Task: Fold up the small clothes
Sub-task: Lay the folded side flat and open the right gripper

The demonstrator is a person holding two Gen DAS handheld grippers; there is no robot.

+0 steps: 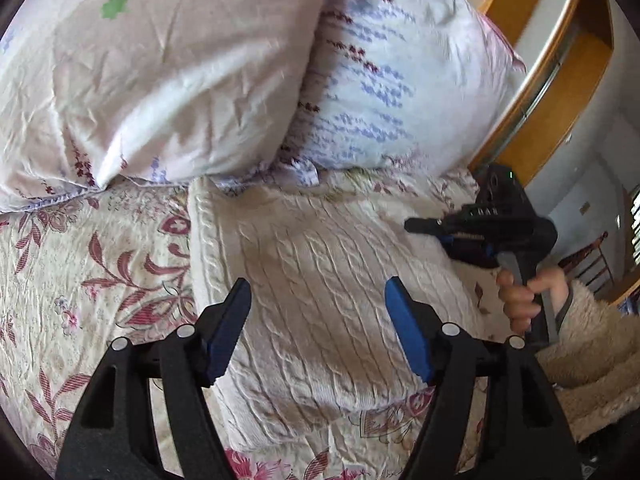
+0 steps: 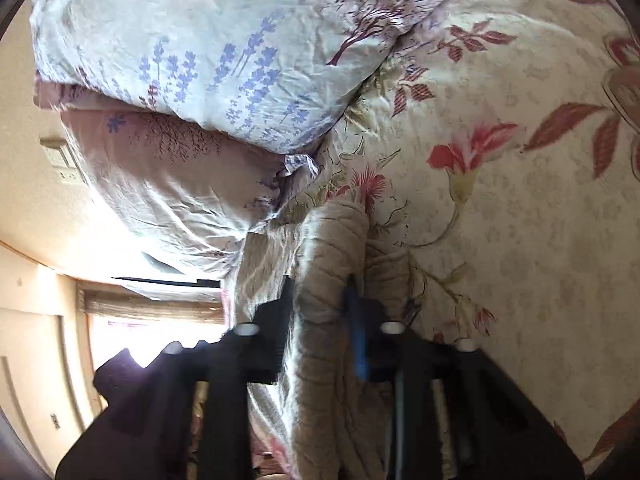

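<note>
A cream cable-knit sweater point(image 1: 312, 248) lies flat on the floral bedspread point(image 1: 80, 260), its top edge near the pillows. My left gripper point(image 1: 317, 286) hovers over the middle of the knit, its blue-padded jaws wide apart with nothing between them. My right gripper point(image 1: 416, 226) is at the sweater's right edge, held by a hand point(image 1: 520, 296) in a fluffy sleeve. In the right wrist view the right gripper point(image 2: 320, 286) is shut on a raised fold of the sweater point(image 2: 332, 240), which bunches between the pads.
Two pillows, one pale pink point(image 1: 160, 72) and one white with blue and purple sprigs point(image 1: 400, 80), lean at the head of the bed. A yellow wooden frame point(image 1: 560, 80) runs along the right side. A bright window point(image 2: 152, 340) shows in the right wrist view.
</note>
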